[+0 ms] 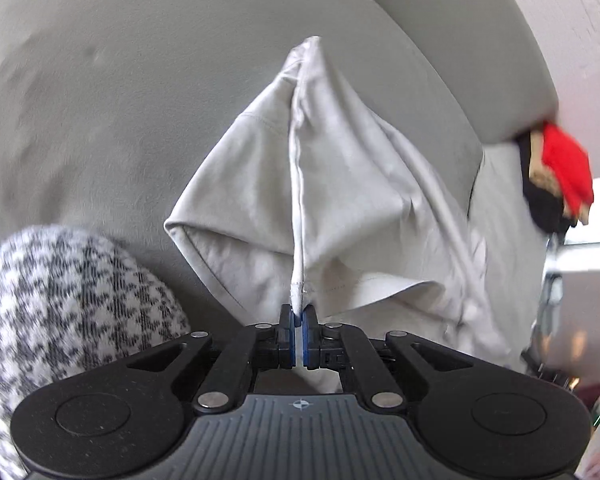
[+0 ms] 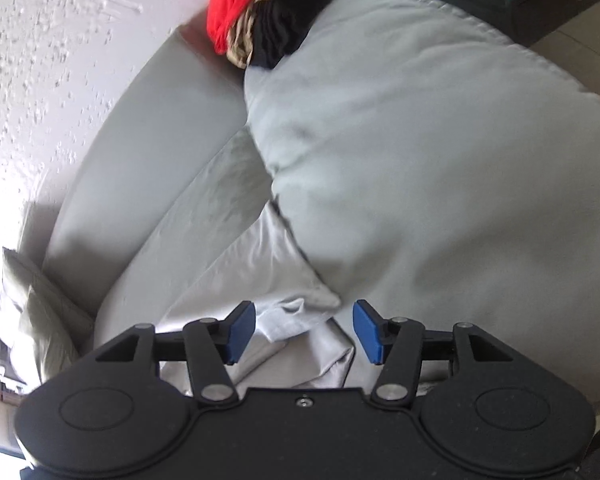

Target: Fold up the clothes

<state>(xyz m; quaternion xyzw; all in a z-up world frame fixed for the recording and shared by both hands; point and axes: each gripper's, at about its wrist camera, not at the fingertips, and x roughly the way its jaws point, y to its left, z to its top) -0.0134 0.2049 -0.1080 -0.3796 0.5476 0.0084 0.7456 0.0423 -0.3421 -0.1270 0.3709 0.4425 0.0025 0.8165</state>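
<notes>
While the left gripper pinches a hem corner of a pale grey garment between its blue pads, the cloth hangs away from it in a tent-like drape against the grey sofa — a lift-and-spread step, by the look of it, not yet a fold. The right gripper stands with its jaws wide apart and nothing between them, poised just above a rumpled stretch of the same pale cloth lying on the seat beside a large cushion. A bundle of red and black clothes waits at the far end of the sofa, well apart from the work; a black-and-white patterned knit sits near the left gripper. The next move likely calls for the free gripper to close on a matching corner — so the garment can be stretched flat before folding.
</notes>
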